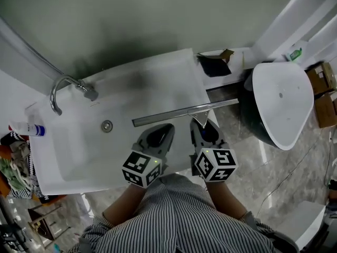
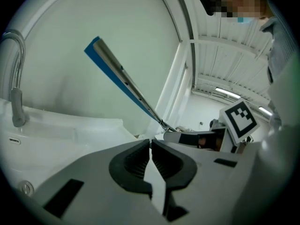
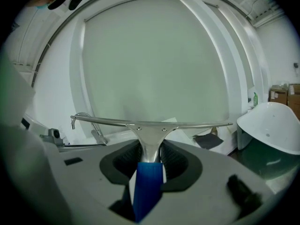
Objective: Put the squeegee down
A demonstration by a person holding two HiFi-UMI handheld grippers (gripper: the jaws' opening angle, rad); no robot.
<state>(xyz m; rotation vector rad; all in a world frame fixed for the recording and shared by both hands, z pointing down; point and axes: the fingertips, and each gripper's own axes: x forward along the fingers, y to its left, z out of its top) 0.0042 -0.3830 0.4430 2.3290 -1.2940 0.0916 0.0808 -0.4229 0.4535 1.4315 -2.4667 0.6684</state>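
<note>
The right gripper (image 3: 151, 156) clamps the blue handle of the squeegee (image 3: 150, 125), whose metal blade runs crosswise just ahead of its jaws. Beside it, the left gripper (image 2: 151, 158) is closed on nothing. Below and beyond both lies the white sink (image 1: 79, 157), with the faucet (image 1: 63, 88) at its far left. The squeegee is not yet set down; lowering and releasing it remain.

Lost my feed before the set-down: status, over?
Right gripper shut on squeegee. Left gripper shut, empty. Squeegee level over sink front; faucet far left, not in the way.
</note>
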